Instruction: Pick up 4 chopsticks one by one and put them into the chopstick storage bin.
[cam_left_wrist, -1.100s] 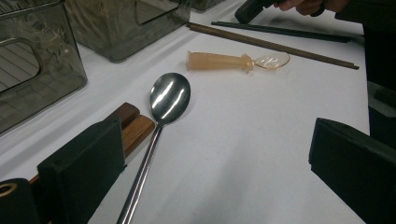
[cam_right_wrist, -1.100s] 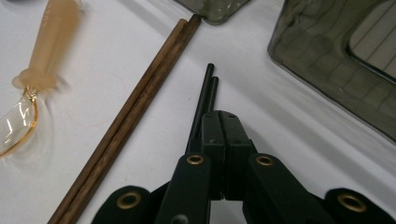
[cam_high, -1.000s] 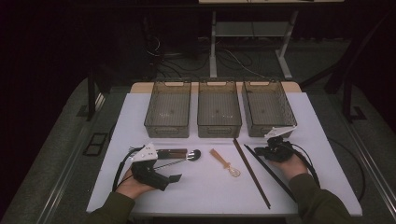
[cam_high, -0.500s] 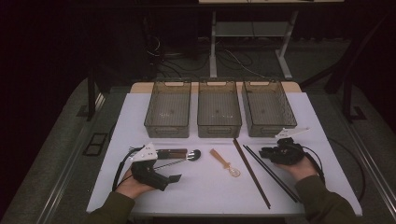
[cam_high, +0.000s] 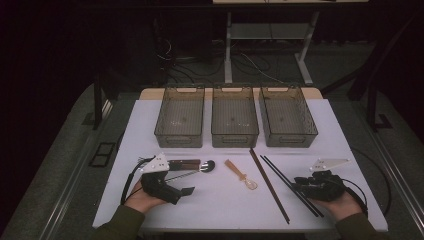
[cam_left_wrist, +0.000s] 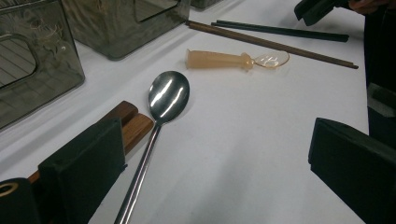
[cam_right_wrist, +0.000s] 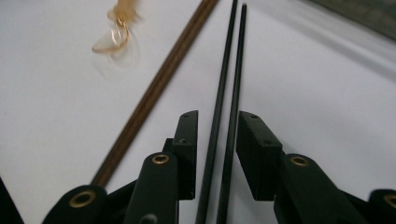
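Observation:
A pair of black chopsticks (cam_high: 280, 175) lies slantwise on the white table (cam_high: 220, 210), right of a brown chopstick (cam_high: 267, 182). My right gripper (cam_high: 296, 184) rests low at their near end. In the right gripper view its jaws (cam_right_wrist: 218, 119) straddle the black chopsticks (cam_right_wrist: 222, 70) without pressing on them; they have just been opening. My left gripper (cam_high: 186, 186) sits at the front left, open wide (cam_left_wrist: 217, 140). A metal spoon (cam_left_wrist: 169, 93) has its handle running between those jaws, near the left one.
Three see-through grey bins (cam_high: 179, 141) (cam_high: 235, 141) (cam_high: 290, 141) stand in a row at the back of the table. An amber plastic spoon (cam_high: 240, 174) lies mid-table. A wooden-handled utensil (cam_high: 185, 164) lies beside the metal spoon (cam_high: 207, 165).
My right gripper has drawn back from near the right bin toward the table's near edge, along the black chopsticks. The left gripper has stayed put.

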